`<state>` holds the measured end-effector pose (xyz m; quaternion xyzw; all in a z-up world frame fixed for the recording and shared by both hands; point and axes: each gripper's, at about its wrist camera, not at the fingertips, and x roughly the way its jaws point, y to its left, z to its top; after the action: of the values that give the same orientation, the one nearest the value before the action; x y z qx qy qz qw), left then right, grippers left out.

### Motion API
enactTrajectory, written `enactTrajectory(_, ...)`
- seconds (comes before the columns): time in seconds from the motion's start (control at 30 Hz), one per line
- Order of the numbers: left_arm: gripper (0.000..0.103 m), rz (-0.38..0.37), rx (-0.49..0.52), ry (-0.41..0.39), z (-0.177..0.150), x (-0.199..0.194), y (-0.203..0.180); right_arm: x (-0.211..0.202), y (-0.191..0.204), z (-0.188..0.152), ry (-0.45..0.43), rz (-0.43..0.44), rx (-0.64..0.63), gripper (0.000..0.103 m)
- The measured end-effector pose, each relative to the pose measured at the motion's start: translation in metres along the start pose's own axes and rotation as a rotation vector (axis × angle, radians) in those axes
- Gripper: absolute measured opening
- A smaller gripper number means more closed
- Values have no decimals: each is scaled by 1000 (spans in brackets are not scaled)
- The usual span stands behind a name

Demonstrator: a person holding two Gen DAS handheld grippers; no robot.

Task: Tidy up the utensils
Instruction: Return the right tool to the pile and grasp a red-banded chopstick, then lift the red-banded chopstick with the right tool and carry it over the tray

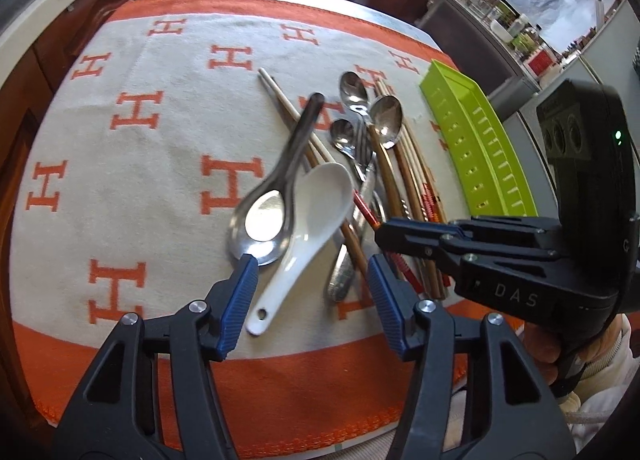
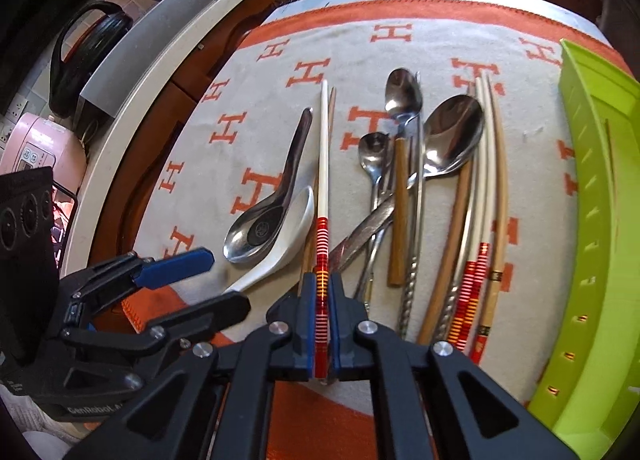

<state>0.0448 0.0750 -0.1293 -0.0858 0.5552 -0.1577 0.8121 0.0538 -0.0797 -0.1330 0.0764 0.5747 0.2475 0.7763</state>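
Right gripper (image 2: 320,300) jaws held striped chopstick (image 2: 322,196); left gripper (image 1: 310,280) jaws wide. Chopstick might slip: grip near end. Green tray (image 2: 592,180) at 3 o'clock.

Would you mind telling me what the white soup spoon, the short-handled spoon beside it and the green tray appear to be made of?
White soup spoon: probably glazed ceramic, being opaque, thick-walled and glossy; melamine is possible. Short-handled spoon: polished metal, likely stainless steel, with mirror-like reflections in its bowl. Green tray: moulded plastic, judging by its uniform lime colour, slotted walls and soft sheen.
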Motion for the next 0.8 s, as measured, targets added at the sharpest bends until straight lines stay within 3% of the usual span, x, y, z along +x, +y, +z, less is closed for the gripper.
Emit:
enactTrajectory(0.27, 30, -93, 4, 124, 7, 33, -25, -19, -16, -6, -46, -94, -17, 5)
enactTrajectory(0.53, 30, -50, -30, 133, 27, 57, -42, -22, -35, -20, -28, -101, 4, 6)
enactTrajectory(0.8, 26, 11, -104, 130, 51, 75, -34, -19, -35, -24, -4, -91, -9, 6)
